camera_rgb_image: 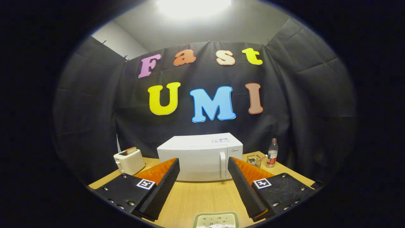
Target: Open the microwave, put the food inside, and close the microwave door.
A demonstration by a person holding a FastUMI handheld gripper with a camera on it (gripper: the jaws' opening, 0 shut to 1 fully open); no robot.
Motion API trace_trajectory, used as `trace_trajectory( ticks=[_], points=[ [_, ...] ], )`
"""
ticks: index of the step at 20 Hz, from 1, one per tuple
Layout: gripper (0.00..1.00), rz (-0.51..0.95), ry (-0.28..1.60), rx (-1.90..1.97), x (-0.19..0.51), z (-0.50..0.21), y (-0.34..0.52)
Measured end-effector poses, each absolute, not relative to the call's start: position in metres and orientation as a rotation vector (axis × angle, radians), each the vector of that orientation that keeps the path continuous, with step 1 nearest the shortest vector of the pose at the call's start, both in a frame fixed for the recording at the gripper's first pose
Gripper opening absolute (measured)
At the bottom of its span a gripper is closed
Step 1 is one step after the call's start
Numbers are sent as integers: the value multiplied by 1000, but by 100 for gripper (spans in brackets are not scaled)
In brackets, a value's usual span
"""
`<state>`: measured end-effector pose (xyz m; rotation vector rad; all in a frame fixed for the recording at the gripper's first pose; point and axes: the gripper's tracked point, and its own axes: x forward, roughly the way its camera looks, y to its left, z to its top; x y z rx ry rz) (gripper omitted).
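just beyond the spread fingers (203,164) sits the closed microwave (200,156)

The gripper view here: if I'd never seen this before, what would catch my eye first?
Most likely the white microwave, door shut, standing on the wooden table straight beyond the open gripper, whose two fingers spread wide and hold nothing. A toaster sits to the microwave's left, a plastic bottle to its right. A pale tray lies close in, between the fingers.
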<state>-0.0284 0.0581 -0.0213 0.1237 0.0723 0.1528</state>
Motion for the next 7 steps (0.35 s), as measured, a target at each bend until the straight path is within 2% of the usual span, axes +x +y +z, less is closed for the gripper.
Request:
trace_trajectory(
  ticks=[7],
  points=[
    [97, 143, 62, 144, -40, -15, 44]
  ],
)
